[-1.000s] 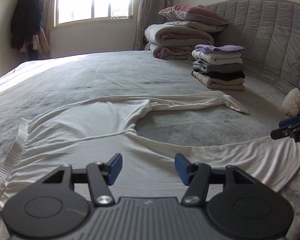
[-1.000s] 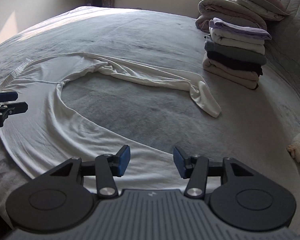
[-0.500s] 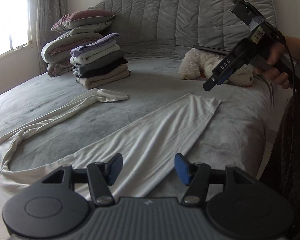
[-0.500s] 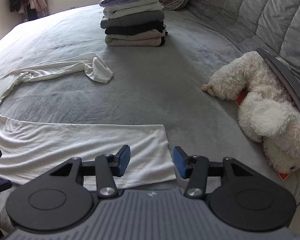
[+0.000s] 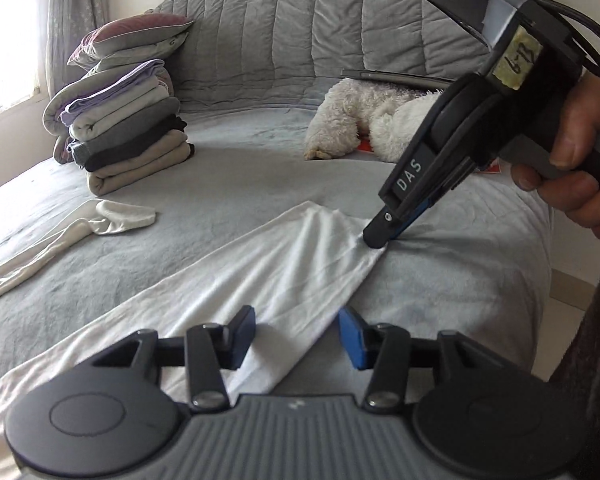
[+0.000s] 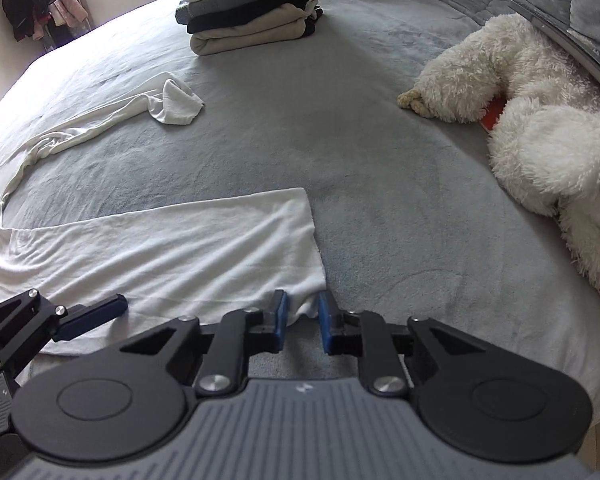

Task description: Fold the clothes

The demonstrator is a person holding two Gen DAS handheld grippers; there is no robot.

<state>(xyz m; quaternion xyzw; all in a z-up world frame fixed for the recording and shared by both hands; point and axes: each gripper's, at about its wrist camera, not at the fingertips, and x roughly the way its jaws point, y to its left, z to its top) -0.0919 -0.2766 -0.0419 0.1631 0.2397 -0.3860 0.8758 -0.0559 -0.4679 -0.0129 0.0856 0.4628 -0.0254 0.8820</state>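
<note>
The right tool point(image 5: 374, 240) pinches the white garment point(image 5: 300, 256) at its corner; the left tool point(image 5: 297, 334) is closing around the hem. A thin grip may slip when lifted.

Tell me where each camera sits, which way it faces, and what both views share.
Left wrist: on the left tool, looking along the white garment toward the headboard; the right tool, pinching the hem, and a hand show.
Right wrist: on the right tool, tilted down at the hem corner; the left tool's finger shows.
Shared: garment, folded stack, plush toy, bed.
</note>
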